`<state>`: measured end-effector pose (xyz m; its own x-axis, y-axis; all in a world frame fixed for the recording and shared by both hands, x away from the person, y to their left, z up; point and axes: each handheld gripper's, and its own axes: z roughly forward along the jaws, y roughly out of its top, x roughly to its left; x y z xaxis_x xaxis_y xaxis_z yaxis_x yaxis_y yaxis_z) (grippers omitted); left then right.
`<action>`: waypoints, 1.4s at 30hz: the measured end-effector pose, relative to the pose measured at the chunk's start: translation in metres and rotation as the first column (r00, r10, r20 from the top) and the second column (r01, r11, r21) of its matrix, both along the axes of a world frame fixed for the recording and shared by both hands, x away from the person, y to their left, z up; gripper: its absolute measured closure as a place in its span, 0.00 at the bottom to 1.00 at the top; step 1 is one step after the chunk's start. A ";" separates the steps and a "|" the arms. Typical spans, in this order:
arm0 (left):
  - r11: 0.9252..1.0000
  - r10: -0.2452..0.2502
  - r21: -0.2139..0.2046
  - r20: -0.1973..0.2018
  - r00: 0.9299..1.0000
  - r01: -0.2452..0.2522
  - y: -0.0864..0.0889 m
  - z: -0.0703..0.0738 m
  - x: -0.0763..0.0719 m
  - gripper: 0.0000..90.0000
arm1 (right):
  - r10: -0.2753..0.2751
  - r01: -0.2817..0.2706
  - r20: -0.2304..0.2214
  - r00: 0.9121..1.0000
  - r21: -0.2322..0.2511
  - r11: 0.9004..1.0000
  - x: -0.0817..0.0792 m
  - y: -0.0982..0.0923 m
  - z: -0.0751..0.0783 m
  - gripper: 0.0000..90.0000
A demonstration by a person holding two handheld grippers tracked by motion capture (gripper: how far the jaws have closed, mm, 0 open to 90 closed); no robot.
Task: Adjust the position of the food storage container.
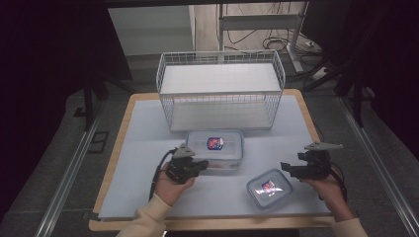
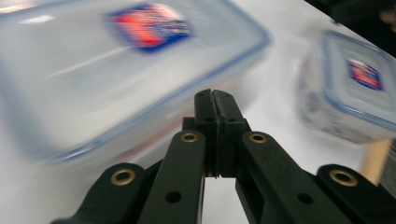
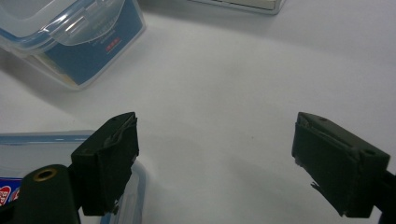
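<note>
A large clear container point(image 1: 215, 148) with a blue-rimmed lid and a red and blue label lies flat on the mat, in front of the wire basket point(image 1: 221, 91). My left gripper point(image 1: 202, 165) is at its near left corner, jaws shut with nothing between them. In the left gripper view the shut gripper point(image 2: 215, 98) points at the blurred large container point(image 2: 116, 70). A smaller square container point(image 1: 269, 187) of the same kind sits nearer, to the right. My right gripper point(image 1: 287, 169) hovers just right of it, jaws open and empty point(image 3: 215, 154).
The white wire basket stands at the back of the pale mat point(image 1: 143, 163), its open side facing forward. The wooden table edge point(image 1: 111, 163) frames the mat. In the right gripper view the large container point(image 3: 70, 37) lies ahead and the small container's lid point(image 3: 46, 140) lies beside one jaw.
</note>
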<state>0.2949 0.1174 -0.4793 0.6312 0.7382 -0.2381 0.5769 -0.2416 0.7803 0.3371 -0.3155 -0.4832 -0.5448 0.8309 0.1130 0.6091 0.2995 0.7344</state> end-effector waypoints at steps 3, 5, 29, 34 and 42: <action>0.998 0.066 -0.011 -0.001 0.998 -0.066 0.031 -0.001 0.005 1.00 | -0.001 0.001 0.004 1.000 0.003 1.000 0.001 0.000 0.001 0.16; 0.992 0.121 -0.023 -0.020 0.992 -0.122 0.051 -0.007 0.010 1.00 | -0.003 0.003 0.007 1.000 0.005 1.000 0.002 -0.001 0.003 0.16; 0.995 0.097 -0.008 -0.157 0.983 -0.100 0.040 -0.046 0.038 1.00 | -0.007 0.007 0.012 1.000 -0.005 1.000 0.002 -0.002 0.003 0.16; 0.995 0.100 -0.005 -0.158 0.982 -0.102 0.036 -0.047 0.039 1.00 | -0.005 0.005 0.008 1.000 -0.005 1.000 0.003 -0.001 0.003 0.16; 0.994 0.097 -0.031 -0.149 0.984 -0.103 0.046 -0.041 0.038 1.00 | -0.005 0.005 0.018 1.000 0.001 1.000 0.002 -0.003 0.004 0.16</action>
